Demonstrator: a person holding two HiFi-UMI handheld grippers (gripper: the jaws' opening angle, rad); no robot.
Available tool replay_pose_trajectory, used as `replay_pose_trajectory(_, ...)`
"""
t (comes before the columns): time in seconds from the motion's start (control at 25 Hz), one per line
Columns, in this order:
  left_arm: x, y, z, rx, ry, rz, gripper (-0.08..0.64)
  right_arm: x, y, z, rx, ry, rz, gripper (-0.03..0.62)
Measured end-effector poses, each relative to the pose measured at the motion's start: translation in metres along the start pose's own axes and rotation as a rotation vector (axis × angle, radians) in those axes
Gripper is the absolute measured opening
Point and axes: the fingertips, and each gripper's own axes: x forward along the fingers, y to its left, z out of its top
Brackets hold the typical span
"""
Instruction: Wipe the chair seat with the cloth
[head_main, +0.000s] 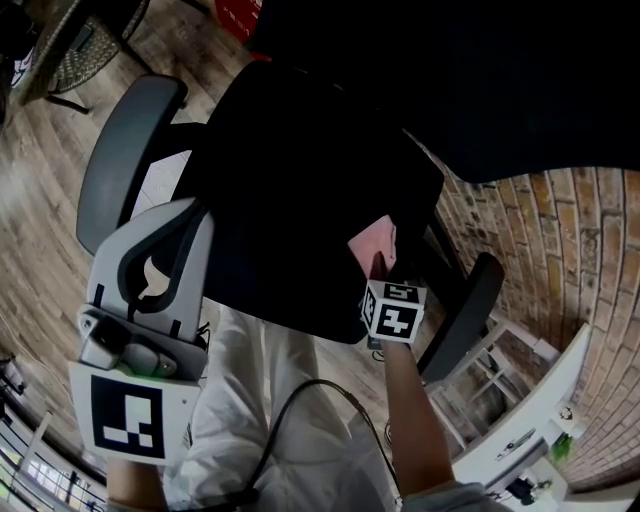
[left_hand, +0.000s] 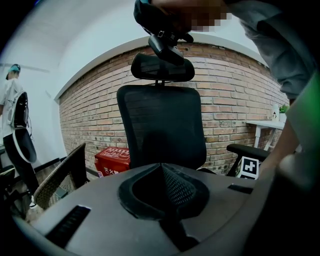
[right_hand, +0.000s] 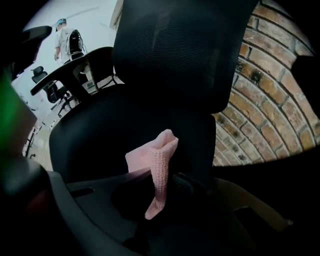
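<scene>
Gripping a pink cloth (right_hand: 160, 167) in the right gripper (right_hand: 164, 187), jaws pressed together on its lower end. Folded upper part of the cloth standing up past the jaw tips, in front of the black backrest (right_hand: 175, 55). From the head view, same cloth (head_main: 372, 243) over the right side of the black chair seat (head_main: 280, 200), just ahead of the right gripper (head_main: 378, 270) and its marker cube. Cannot tell whether touching the seat or just above it.

Holding the left gripper (head_main: 165, 225) off to the seat's left front, close beside the grey left armrest (head_main: 125, 160), well apart from the cloth. In the left gripper view, jaws brought together at the tips (left_hand: 161, 169), nothing between them. Pointing level at the backrest and headrest (left_hand: 162, 67).

Behind the chair, a brick wall (left_hand: 230, 100) and a red box (left_hand: 112, 159) on the floor. To the left, part of a wicker chair (left_hand: 60, 180). Wooden floor (head_main: 40, 220) underneath, white tabletop (head_main: 520, 420) at the right.
</scene>
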Motion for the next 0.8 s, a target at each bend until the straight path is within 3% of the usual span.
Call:
replay_pose_trajectory(0.28, -0.003, -0.003, 0.001, 0.002, -0.006, -0.014, 0.018, -0.034, 0.046, -0.07, -0.01, 0.052, 0.076, 0.052)
replay_pose_trajectory(0.6, -0.006, -0.015, 0.004, 0.017, -0.017, -0.03, 0.018, -0.072, 0.064, -0.149, -0.067, 0.135, 0.156, 0.052)
replay_pose_trajectory(0.8, -0.013, -0.021, 0.009, 0.022, -0.026, -0.027, 0.018, -0.082, 0.067, -0.157, -0.104, 0.137, 0.182, 0.052)
